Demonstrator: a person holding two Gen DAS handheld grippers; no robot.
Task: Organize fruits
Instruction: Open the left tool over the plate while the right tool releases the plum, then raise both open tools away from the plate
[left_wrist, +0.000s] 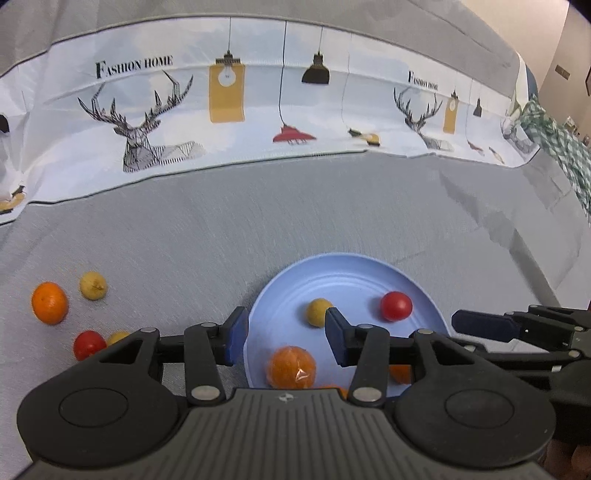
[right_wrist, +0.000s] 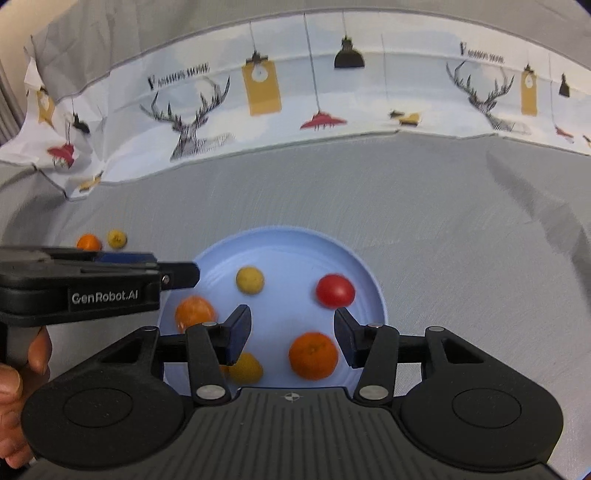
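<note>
Both the left gripper (left_wrist: 282, 341) and right gripper (right_wrist: 291, 334) hover released and empty over the blue plate (right_wrist: 295, 240), which holds oranges, yellow fruits and a tomato (right_wrist: 335, 291).

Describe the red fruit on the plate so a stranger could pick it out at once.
Find the pale blue plate on the grey cloth. On its far right side lies a red tomato. It is the only red fruit on the plate; the others there are orange or yellow.

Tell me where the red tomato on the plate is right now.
The red tomato sits on the blue plate, at its right side in both views, right of a yellow fruit.
</note>
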